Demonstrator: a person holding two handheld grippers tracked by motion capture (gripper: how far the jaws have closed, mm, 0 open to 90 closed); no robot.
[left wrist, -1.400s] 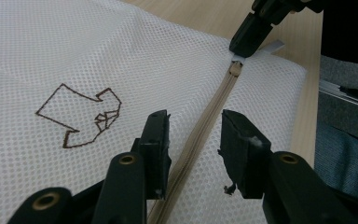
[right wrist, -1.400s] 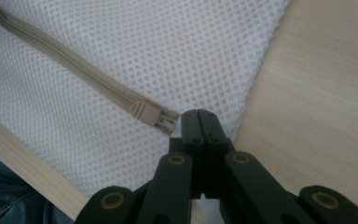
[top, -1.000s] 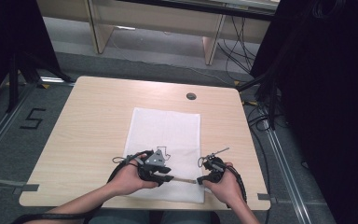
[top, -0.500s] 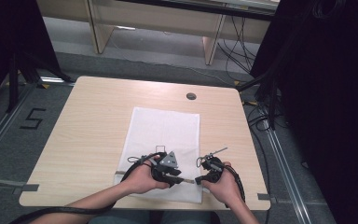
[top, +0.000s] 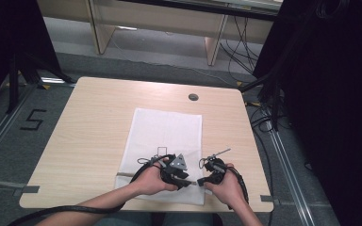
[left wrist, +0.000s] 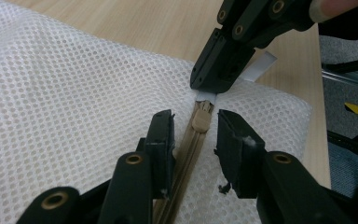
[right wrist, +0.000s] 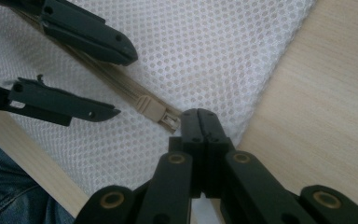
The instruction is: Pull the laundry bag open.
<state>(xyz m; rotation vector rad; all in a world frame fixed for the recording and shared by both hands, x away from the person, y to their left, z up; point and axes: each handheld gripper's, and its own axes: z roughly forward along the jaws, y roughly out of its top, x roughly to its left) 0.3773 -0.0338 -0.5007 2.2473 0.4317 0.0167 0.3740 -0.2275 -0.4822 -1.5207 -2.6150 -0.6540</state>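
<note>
Mesh bag zipper under both grippers at table's near edge

Mesh bag (top: 166, 136), white, lies flat on the table (top: 85, 127), reaching to its near edge, right of centre. Its beige zipper (left wrist: 186, 154) runs along that near end. The left gripper (left wrist: 196, 140) stands released, one jaw on either side of the zipper slider (left wrist: 201, 120), pads clear of it. The right gripper (right wrist: 199, 122) is clenched on the white tab (left wrist: 206, 96) at the zipper's end, just beyond the slider.
</note>
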